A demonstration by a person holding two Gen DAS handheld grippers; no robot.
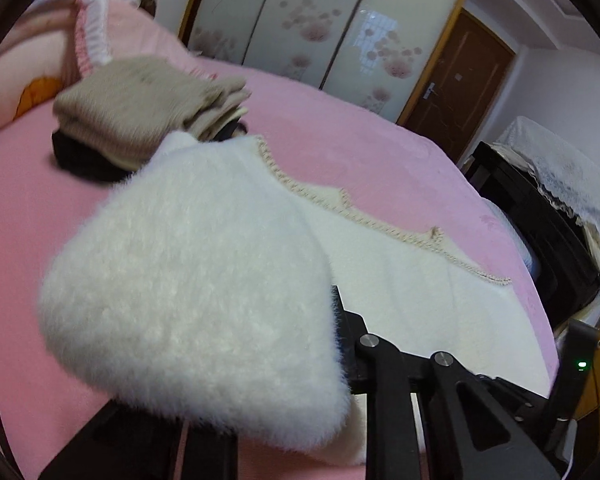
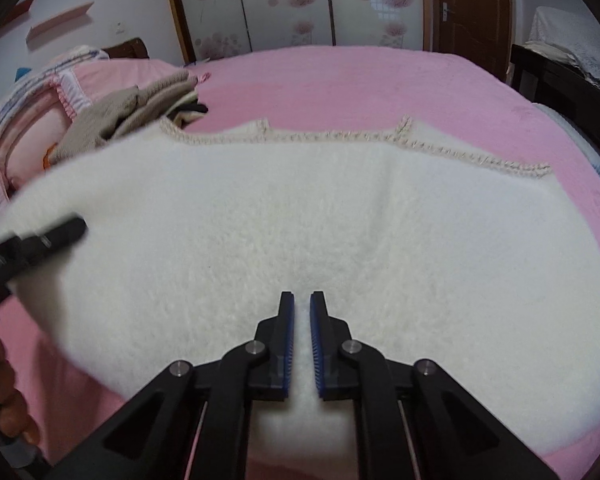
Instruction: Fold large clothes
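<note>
White fluffy sweater (image 2: 300, 220), edged with beige crochet trim (image 2: 340, 136), lay spread flat on a pink plush bedspread (image 2: 380, 80). Left gripper (image 1: 336, 320) was clamped on a lifted fold at the sweater's nine o'clock side. Right gripper (image 2: 302, 340), jaws nearly closed, pinched pile at six o'clock. Folded beige knitwear (image 1: 140, 108) sat at ten o'clock.

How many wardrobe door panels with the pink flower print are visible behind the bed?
3, side by side behind the pink bed: left panel, middle panel, right panel. Others may lie outside the frame.
</note>
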